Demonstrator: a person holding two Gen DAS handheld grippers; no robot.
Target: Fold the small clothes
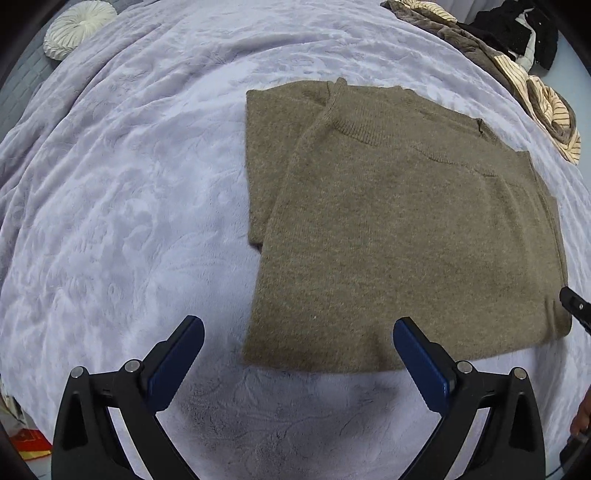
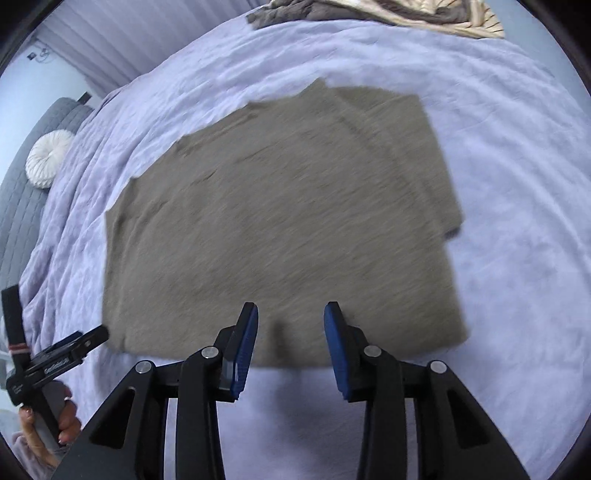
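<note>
Fingers (image 1: 413, 343) above sweater (image 1: 399, 236) hem

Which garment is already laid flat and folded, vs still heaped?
The brown knit sweater, flat mid-bed with its sides folded in. The striped and dark clothes at the far edge lie crumpled in a heap.

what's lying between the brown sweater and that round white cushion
Nothing: only bare lilac blanket lies between the sweater and the cushion, clearest in the left wrist view.

Blanket (image 1: 129, 192) bare left of sweater (image 1: 406, 229); clothes pile (image 1: 517, 66) crowds far-right.
</note>
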